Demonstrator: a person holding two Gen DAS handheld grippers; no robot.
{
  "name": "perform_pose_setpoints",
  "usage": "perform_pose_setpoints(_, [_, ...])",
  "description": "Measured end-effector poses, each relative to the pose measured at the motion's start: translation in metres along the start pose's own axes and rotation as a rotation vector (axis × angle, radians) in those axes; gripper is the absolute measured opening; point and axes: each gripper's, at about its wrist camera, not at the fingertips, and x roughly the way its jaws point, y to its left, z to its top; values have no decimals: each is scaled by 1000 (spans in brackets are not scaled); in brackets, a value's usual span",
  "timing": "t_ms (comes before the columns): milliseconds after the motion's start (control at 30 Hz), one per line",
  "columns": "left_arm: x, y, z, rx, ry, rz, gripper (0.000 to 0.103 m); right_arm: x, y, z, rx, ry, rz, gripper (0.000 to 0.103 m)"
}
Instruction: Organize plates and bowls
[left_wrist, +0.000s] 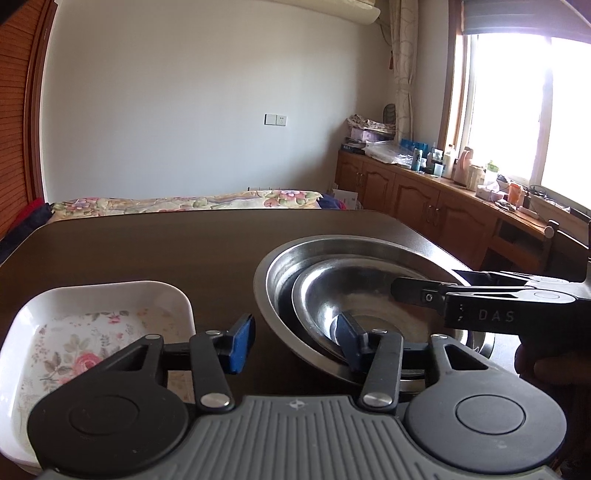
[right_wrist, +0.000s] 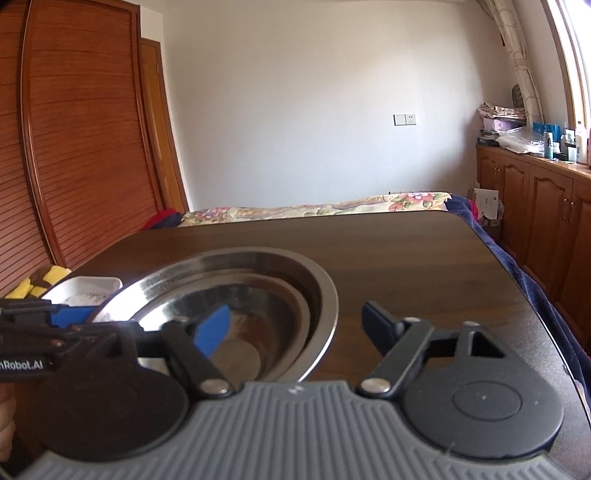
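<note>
Two steel bowls are nested on the dark table: a large bowl (left_wrist: 269, 280) (right_wrist: 258, 258) with a smaller bowl (left_wrist: 354, 295) (right_wrist: 258, 306) inside it. My left gripper (left_wrist: 295, 341) is open and straddles their near-left rim, one blue pad inside the smaller bowl and the other outside. My right gripper (right_wrist: 297, 326) is also open and straddles the right rim, its left pad inside and its right finger over the table. Each gripper shows in the other's view: the right gripper (left_wrist: 410, 291) and the left gripper (right_wrist: 37, 332). A white floral dish (left_wrist: 92, 325) (right_wrist: 92, 286) lies left of the bowls.
The table (left_wrist: 166, 251) ends just past the bowls at a bed with a floral cover (left_wrist: 184, 201). Wooden cabinets (left_wrist: 424, 195) topped with bottles line the right wall, and a slatted wardrobe (right_wrist: 81, 147) stands on the left. A hand (left_wrist: 535, 365) holds the right gripper.
</note>
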Motion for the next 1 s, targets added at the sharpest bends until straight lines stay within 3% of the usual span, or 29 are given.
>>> perform_pose_setpoints(33, [0, 0, 0, -4, 2, -6, 50, 0, 1, 0, -4, 4, 0, 61])
perform_pose_setpoints(133, [1, -1, 1, -4, 3, -21, 42, 2, 3, -1, -16, 15, 3, 46])
perform_pose_setpoints(433, [0, -1, 2, -7, 3, 13, 38, 0, 0, -1, -3, 6, 1, 28])
perform_pose_setpoints(767, [-8, 1, 1, -1, -13, 21, 37, -12, 1, -1, -22, -63, 40, 26])
perform_pose_setpoints(1000, [-25, 0, 8, 3, -51, 23, 35, -17, 8, 8, -17, -49, 39, 26])
